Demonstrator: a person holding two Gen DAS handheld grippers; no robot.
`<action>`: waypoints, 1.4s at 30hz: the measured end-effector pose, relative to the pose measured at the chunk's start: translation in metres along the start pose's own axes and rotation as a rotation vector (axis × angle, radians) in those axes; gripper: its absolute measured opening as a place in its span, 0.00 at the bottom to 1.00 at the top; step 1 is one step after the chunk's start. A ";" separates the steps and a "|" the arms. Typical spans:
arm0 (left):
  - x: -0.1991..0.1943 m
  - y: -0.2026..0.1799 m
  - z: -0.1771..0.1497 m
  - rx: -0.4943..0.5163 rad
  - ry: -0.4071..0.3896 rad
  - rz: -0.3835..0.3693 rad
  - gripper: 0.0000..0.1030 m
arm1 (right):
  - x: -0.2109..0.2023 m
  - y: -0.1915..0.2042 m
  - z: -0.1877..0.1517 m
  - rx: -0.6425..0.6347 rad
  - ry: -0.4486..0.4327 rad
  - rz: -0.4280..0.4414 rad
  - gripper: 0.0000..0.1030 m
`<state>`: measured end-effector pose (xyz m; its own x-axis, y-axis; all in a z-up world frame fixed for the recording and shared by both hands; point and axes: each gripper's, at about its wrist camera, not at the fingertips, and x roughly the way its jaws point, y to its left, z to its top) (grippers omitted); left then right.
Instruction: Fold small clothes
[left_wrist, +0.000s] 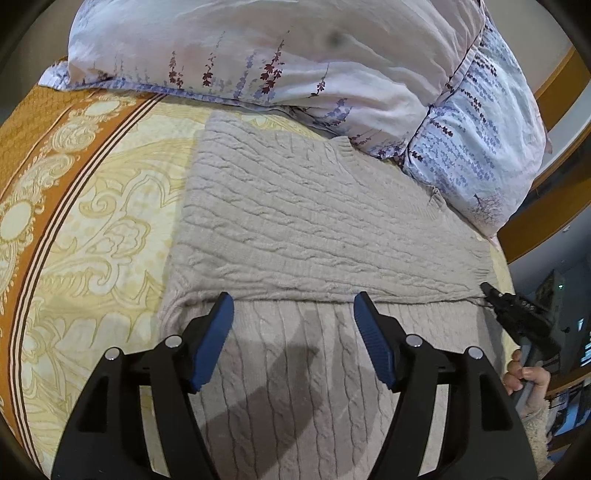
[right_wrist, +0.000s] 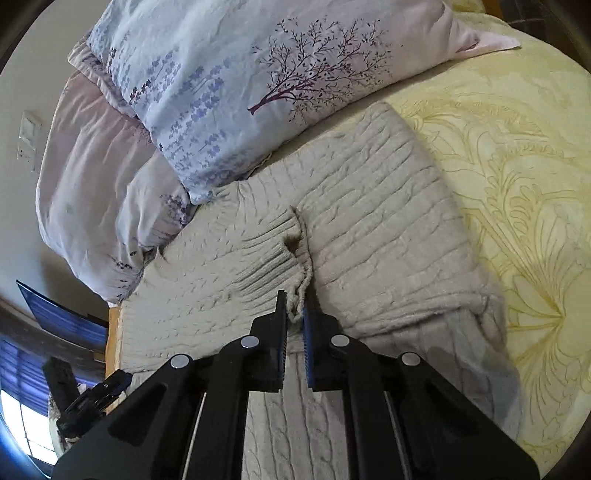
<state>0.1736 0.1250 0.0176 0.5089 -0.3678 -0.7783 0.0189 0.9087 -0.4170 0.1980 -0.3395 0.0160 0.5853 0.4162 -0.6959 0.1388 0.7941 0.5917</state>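
Nearest the left camera, the left gripper (left_wrist: 293, 332) hovers over the cable-knit sweater (left_wrist: 314, 221) with its jaws spread wide and holding nothing, its blue pads (left_wrist: 218, 343) just short of a folded edge that runs across the garment from side to side. The right gripper (right_wrist: 294, 325) has its jaws nearly closed, pinching a thin bunched bit of the sweater's ribbed edge (right_wrist: 299, 295); in the left view it reaches in at the same fold's right end, held by a hand (left_wrist: 524, 376). The beige sweater lies flat on the bed, on a yellow bedspread (left_wrist: 92, 221) with an orange patterned border. Bare bedspread lies open to the left of the garment. Beyond it, floral pillows (left_wrist: 258, 48) crowd the sweater's far edge, one (right_wrist: 229, 85) overlapping its corner near the bed's wooden rim.
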 end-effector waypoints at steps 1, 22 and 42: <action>-0.004 0.003 -0.002 -0.013 0.002 -0.013 0.65 | -0.002 0.003 0.000 -0.012 -0.001 -0.022 0.08; -0.085 0.038 -0.107 0.028 -0.028 -0.108 0.70 | -0.126 -0.051 -0.083 -0.035 -0.003 0.075 0.65; -0.094 0.043 -0.164 -0.038 -0.029 -0.289 0.53 | -0.136 -0.083 -0.140 0.002 0.112 0.257 0.40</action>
<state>-0.0146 0.1666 -0.0042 0.5116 -0.6041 -0.6110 0.1346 0.7587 -0.6374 -0.0054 -0.4001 0.0048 0.5097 0.6500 -0.5636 -0.0012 0.6556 0.7551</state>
